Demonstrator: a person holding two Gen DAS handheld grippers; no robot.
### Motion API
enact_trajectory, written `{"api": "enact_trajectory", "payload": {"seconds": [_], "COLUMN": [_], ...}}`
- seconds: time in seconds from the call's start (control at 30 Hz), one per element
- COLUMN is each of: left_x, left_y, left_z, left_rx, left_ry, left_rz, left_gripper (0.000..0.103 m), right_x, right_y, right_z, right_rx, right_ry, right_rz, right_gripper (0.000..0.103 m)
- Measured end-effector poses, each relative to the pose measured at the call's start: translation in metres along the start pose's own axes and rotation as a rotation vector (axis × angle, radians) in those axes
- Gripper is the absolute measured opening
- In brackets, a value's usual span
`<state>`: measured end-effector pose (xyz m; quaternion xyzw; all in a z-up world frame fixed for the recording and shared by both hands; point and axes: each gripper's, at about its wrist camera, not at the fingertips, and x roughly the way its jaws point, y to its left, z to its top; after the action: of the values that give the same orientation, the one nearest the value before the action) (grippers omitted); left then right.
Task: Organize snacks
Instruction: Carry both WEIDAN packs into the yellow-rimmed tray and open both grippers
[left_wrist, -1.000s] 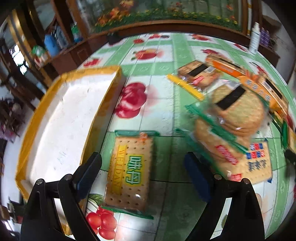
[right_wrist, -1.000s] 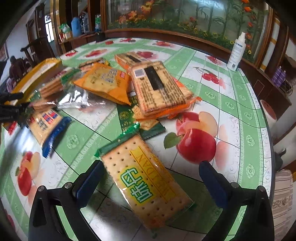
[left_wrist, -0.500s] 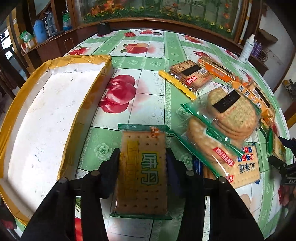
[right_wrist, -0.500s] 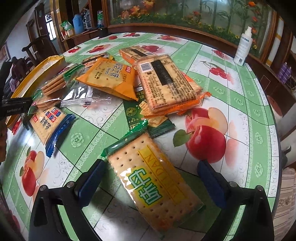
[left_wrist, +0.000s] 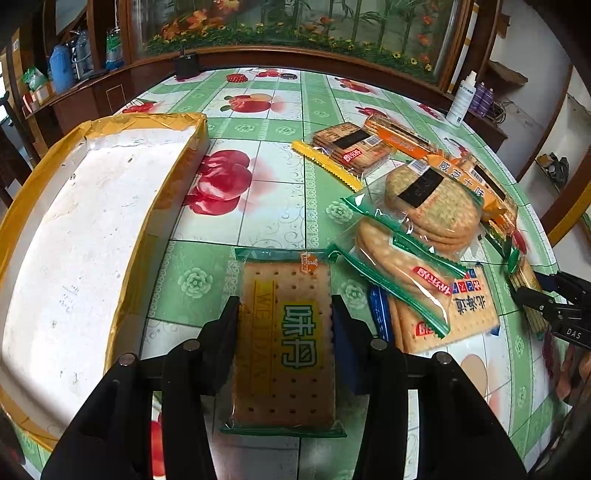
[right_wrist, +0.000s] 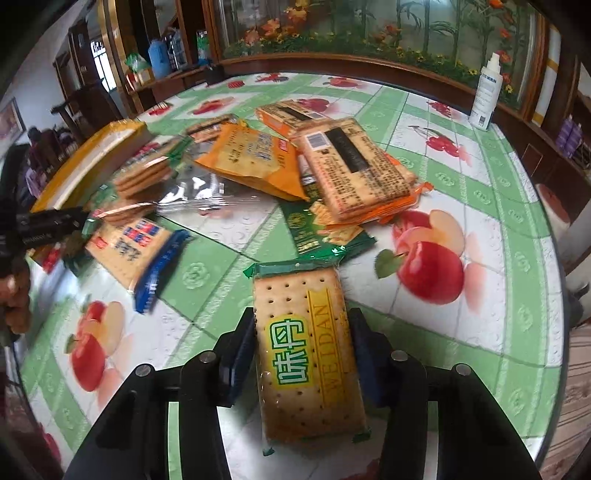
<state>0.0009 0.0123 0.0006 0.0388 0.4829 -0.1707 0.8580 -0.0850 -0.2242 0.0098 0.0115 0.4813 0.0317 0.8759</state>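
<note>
1. Fruit-printed green oilcloth covered the round table, with loose snack packs heaped at its middle and a yellow-rimmed white tray at one side.
2. With its pads pressed on both long edges, the left gripper pinched one green-ended cracker pack just beside the tray.
3. Across the heap, the right gripper was closing onto a matching pack between its jaws, which appeared to touch it.
4. Judged step: the grasp; next, probably lifting each pack clear and carrying it into the tray.
</note>
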Motion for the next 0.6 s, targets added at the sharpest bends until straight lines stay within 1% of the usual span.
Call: {"api": "enact_trajectory", "payload": {"seconds": [0.17,0.3,0.43,0.6], "left_x": [-0.02,-0.033,-0.045,-0.058], "left_y": [-0.001,-0.006,-0.008,-0.001], "left_z": [-0.006,-0.008,-0.011,-0.012], "left_rx": [0.01,0.026,0.047,0.043], "left_ry": [-0.037,-0.062,-0.099,-0.137], "left_rz": [0.007,0.017,0.05,0.081], "left_gripper": [0.045,0.045,0.045,0.045], "right_x": [-0.009,-0.018,-0.03,-0.038], "right_y": [-0.002,0.003,0.017,0.044], "right_z": [-0.009,-0.011,-0.01,-0.003], "right_rx": [0.082,0.124,0.143,0.132], "right_ry": [-0.039,-0.072,-0.114,-0.148], "right_rz": [0.093,0.141,0.193,0.254], "right_gripper": [0.049,0.049,0.049,0.049]}}
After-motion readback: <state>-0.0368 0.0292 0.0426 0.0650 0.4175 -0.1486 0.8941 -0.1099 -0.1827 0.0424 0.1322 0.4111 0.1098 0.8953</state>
